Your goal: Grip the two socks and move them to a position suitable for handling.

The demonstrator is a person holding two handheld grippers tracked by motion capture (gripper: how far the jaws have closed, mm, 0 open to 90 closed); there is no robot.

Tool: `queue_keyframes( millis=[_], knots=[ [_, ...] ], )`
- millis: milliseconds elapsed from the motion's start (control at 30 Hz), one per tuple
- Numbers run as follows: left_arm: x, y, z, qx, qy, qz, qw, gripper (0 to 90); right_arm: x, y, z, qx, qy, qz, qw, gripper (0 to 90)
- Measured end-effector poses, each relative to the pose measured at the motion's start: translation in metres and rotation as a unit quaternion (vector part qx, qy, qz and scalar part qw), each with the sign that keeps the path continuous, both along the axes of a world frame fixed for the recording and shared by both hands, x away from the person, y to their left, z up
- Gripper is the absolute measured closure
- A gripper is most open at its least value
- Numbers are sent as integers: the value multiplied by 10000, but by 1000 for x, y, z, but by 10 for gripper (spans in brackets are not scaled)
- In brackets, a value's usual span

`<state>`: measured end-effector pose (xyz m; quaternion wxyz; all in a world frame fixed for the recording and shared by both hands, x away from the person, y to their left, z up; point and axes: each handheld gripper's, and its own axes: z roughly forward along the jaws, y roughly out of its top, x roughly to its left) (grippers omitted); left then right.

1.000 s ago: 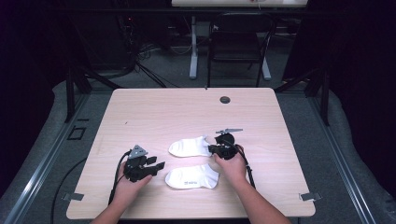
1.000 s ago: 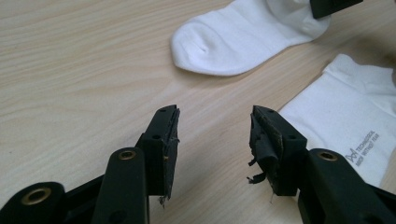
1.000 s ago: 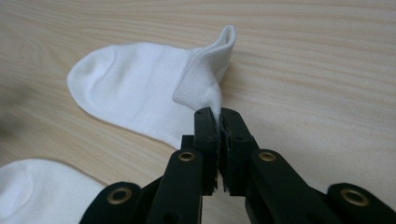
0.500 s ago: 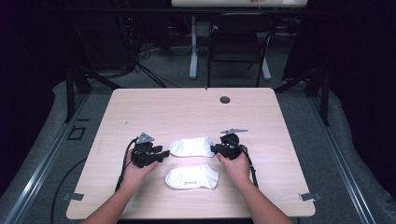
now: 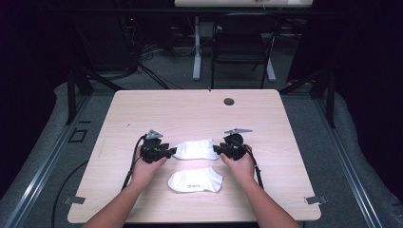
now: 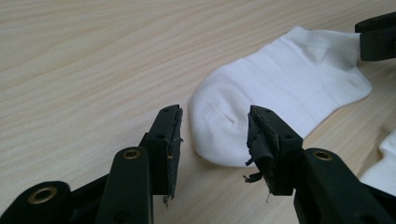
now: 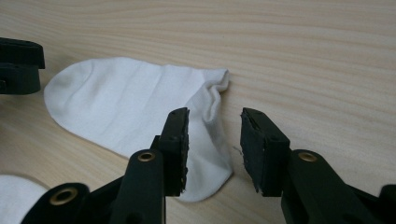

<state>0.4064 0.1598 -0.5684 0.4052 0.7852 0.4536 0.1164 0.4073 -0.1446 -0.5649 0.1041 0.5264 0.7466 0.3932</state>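
Two white ankle socks lay flat on the pale wooden worktop (image 5: 142, 109), one behind the other. The farther sock (image 5: 197, 148) stretched sideways between the two hands, its toe toward the left tool (image 5: 174, 151) and its cuff end toward the right tool (image 5: 216, 149). In the left gripper view the left tool's jaws stood apart with the rounded toe (image 6: 219, 135) lying on the wood between them — the worn pads were not pressing on the cloth. In the right gripper view the right tool's jaws had just been opening; they stood apart, with one jaw over the crumpled cuff end (image 7: 210, 116) and the gap between them mostly over bare wood, and nothing was clamped. The nearer sock (image 5: 196, 180) lay just in front of the first, between the person's forearms, apart from both tools. A small dark round fitting (image 5: 229, 101) sat near the worktop's far edge, well apart from the socks.
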Motion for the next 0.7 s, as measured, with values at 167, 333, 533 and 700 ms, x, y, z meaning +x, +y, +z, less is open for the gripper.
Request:
queue_keyframes(
  millis=[167, 333, 533, 700],
  knots=[
    [6, -5, -9, 171, 59, 50, 9998, 555, 4, 3, -5, -102, -2, -22, 9999, 682],
    [6, -6, -12, 231, 110, -8, 9997, 627, 6, 4, -6, -222, 18, 28, 9997, 769],
    [5, -8, -12, 312, 59, 12, 9995, 726, 5, 4, -7, -298, 81, 95, 9995, 835],
    [4, -9, -12, 365, 73, -19, 9993, 809, 4, 4, -7, -299, 68, 140, 9994, 856]
  ],
)
